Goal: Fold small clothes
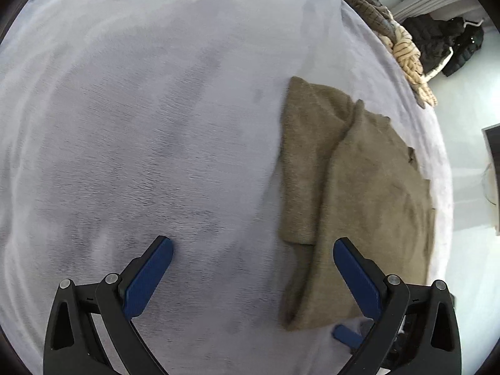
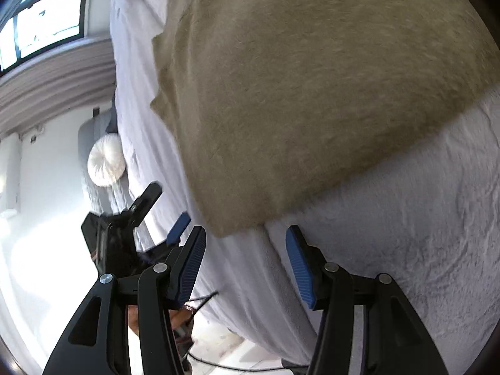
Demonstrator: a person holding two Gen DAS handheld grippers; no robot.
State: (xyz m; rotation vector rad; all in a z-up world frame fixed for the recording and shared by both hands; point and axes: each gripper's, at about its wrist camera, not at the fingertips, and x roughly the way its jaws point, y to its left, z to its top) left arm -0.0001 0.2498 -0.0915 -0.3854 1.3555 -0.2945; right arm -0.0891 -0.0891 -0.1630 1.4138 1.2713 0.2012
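Knitwear, an olive-brown garment, lay folded on the pale lavender bed near its edge; in the right wrist view its far end ran out of frame and motion blur softened its weave. The left tool hung open over bare bedding, holding nothing, one blue pad overlapping the garment's side. The right tool also gaped empty beside the garment's corner. Beyond the bed lay a checked blanket heap, dark jackets, a round white cushion and a window.
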